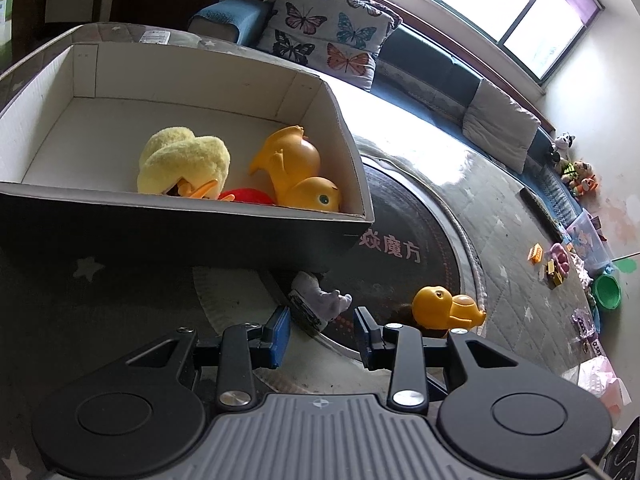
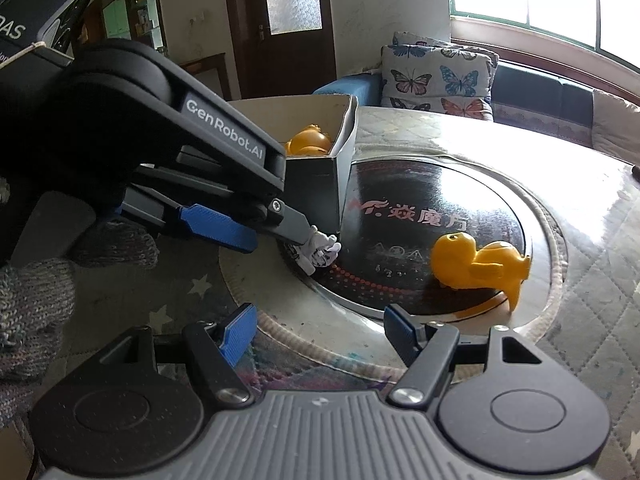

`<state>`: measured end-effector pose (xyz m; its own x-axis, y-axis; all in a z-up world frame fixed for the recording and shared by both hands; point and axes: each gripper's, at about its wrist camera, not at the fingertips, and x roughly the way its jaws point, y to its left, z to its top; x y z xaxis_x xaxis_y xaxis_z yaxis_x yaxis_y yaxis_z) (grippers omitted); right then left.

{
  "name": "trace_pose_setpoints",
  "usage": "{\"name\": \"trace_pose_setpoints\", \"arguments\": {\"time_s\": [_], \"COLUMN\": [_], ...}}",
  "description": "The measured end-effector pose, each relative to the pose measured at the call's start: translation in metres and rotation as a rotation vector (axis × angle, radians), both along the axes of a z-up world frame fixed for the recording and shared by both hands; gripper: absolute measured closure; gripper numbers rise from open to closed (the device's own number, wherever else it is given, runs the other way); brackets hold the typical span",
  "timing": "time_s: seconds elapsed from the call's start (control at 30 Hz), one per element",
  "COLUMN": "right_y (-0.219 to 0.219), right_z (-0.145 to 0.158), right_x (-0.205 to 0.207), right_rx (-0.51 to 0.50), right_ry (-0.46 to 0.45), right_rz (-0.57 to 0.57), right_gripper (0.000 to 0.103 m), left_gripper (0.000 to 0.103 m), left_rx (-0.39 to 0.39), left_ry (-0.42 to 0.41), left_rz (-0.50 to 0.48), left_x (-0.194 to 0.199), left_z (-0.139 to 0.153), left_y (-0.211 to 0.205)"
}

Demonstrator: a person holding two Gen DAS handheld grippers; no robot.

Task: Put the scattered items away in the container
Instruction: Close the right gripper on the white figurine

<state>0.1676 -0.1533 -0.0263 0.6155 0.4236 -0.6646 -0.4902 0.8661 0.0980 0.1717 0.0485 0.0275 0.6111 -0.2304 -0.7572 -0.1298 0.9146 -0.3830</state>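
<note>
A: While we hover, box w/ plush duck + orange toy sits far left on table.

B: We've both grippers, left & right, spread, gripping nothing. Orange duck on dark disc; white figure btwn left fingers' line.

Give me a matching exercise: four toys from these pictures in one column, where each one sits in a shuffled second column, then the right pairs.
Toys
1. yellow plush duck
2. orange plastic duck
3. small white figure
4. red toy

Places
A. on the dark round disc, out in the open
B. in the box, left side
C. by the box's near corner, ahead of the open left gripper
D. in the box, mostly hidden behind its front wall

Pairs: 1-B, 2-A, 3-C, 4-D
</note>
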Motion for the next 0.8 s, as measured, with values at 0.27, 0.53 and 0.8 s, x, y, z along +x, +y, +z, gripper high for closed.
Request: {"name": "trace_pose_setpoints", "arguments": {"time_s": [0.27, 0.53, 0.8], "right_y": [0.006, 0.011, 0.019], "right_z": [-0.006, -0.006, -0.008], "right_x": [0.009, 0.019, 0.031], "right_rx": [0.005, 0.014, 0.02], "right_ry": [0.01, 0.007, 0.006], "right_rz": [0.011, 0.023, 0.031], "right_gripper": [0.032, 0.033, 0.036], "left_gripper": [0.065, 0.065, 0.065], "left_rx": [-0.008, -0.024, -0.047], "left_ry": [0.016, 0.02, 0.021], "left_rz": [0.014, 0.024, 0.055], "left_x": [0.009, 0.017, 0.024], "left_z": [-0.006, -0.009, -0.013], "left_y": [0.004, 0.008, 0.016]}}
